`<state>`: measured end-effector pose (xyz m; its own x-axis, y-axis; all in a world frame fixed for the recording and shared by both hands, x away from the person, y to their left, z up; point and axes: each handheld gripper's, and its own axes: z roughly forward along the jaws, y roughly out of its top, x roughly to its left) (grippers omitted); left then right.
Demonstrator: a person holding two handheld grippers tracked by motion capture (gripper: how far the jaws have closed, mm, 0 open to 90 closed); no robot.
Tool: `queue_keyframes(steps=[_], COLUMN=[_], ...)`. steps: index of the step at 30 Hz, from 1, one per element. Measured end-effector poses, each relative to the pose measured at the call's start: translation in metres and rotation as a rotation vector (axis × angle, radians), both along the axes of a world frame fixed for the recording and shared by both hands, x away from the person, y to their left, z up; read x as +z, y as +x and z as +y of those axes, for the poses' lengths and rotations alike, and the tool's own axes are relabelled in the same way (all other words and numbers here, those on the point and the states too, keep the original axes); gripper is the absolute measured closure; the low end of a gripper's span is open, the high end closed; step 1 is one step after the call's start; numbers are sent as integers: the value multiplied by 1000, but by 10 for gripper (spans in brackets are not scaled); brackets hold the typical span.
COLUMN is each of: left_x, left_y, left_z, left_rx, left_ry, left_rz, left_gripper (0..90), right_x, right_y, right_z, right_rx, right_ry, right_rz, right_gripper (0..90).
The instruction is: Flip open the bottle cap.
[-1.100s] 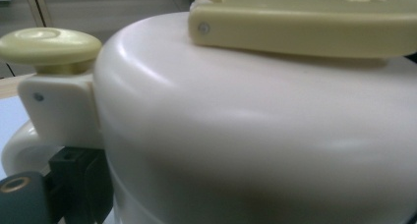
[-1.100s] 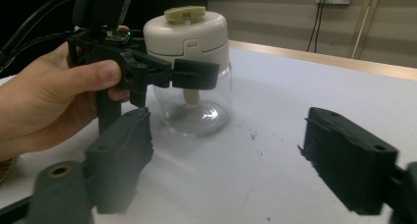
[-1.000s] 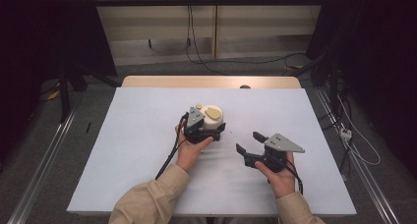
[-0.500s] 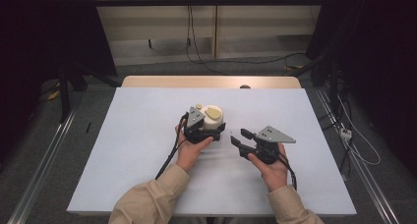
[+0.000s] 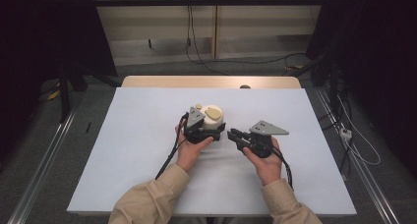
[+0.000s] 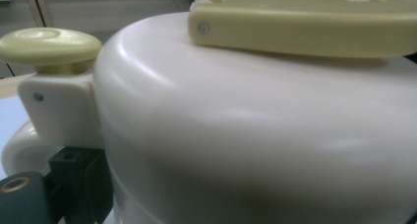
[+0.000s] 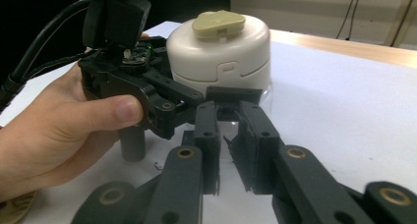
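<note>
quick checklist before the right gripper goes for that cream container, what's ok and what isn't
1. Container standing upright on the table: ok.
2. Left gripper steadying the container: ok, it sits tight against the cream wall in the left gripper view; pad contact itself cannot tell.
3. Yellow lid tab on top and free of both grippers: ok.
4. Right gripper ready to grasp: not ok, its jaws have just been closing, only a narrow gap remains with nothing between them.
5. Right gripper aimed at the container: ok, the container lies straight ahead of its jaws.
6. Left gripper's cable away from the right gripper's path: ok.
</note>
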<state>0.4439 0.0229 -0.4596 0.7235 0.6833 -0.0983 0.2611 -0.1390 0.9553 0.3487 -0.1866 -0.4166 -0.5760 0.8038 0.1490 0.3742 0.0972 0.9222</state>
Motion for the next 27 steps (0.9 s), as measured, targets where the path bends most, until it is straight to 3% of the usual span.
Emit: queue_keyframes(steps=[13,27], left_x=[0,0], left_y=[0,0], left_z=[0,0], left_rx=[0,0], left_ry=[0,-2], left_rz=[-1,-1], left_gripper=[58,58], right_x=[2,12], right_y=[9,18], right_z=[10,15], right_rx=[13,7], right_ry=[-12,-10], right_rz=[12,6], right_gripper=[898,900])
